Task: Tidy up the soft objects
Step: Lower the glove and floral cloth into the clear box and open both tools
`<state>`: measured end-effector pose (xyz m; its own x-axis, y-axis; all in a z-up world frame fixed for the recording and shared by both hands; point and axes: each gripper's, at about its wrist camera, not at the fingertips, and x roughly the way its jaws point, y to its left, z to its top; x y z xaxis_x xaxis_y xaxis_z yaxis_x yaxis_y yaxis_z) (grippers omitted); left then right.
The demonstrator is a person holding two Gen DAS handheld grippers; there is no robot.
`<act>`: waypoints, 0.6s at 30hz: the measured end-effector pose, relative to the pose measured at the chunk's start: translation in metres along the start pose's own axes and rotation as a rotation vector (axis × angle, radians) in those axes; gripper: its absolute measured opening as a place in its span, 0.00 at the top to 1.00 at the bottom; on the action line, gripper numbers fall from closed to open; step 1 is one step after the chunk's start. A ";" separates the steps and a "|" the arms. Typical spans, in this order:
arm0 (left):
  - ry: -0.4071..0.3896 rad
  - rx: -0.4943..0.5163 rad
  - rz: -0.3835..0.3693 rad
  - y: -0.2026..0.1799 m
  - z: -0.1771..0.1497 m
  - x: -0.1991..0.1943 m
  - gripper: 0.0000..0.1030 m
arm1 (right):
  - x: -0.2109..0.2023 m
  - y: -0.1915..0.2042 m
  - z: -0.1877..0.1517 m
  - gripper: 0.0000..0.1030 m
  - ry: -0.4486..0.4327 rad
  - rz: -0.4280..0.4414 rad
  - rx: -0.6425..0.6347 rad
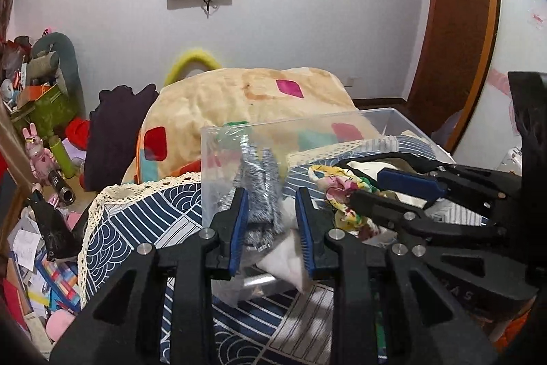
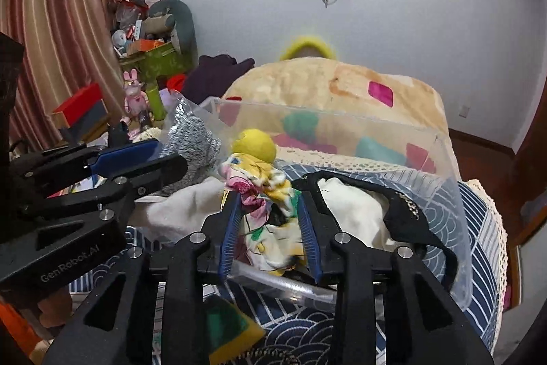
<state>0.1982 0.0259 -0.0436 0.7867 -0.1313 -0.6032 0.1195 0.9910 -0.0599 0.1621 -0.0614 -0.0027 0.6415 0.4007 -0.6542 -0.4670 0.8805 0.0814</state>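
Currently our left gripper [image 1: 271, 206] is partly open, fingers straddling the grey knit piece [image 1: 261, 190] at the clear bin [image 2: 441, 159] wall, grip unconfirmed. Our right gripper [image 2: 268, 209] sits at 3 o'clock of it, jaws a moderate gap apart, floral cloth [image 2: 265, 194] bunched between them; we can't tell whether they actually clamp it. Both over the bin on the blue wave-pattern cover [image 1: 136, 221].

Left tongs [image 1: 271, 224] parted around grey sock [image 1: 259, 190] at clear bin [image 1: 307, 122], right tongs [image 1: 393, 190] gripping floral cloth [image 1: 338, 183]
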 end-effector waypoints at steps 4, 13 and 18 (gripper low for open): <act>-0.012 -0.007 -0.017 0.000 0.000 -0.013 0.53 | -0.019 -0.003 -0.001 0.54 -0.059 -0.027 0.009; -0.080 0.010 0.007 -0.009 -0.010 -0.055 0.18 | -0.070 -0.011 -0.018 0.34 -0.176 -0.092 -0.006; -0.085 0.036 0.027 -0.022 -0.026 -0.068 0.05 | -0.081 -0.014 -0.033 0.34 -0.180 -0.124 -0.029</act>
<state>0.1259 0.0138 -0.0217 0.8384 -0.1074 -0.5344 0.1179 0.9929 -0.0147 0.0965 -0.1146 0.0249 0.7925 0.3305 -0.5126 -0.3930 0.9194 -0.0147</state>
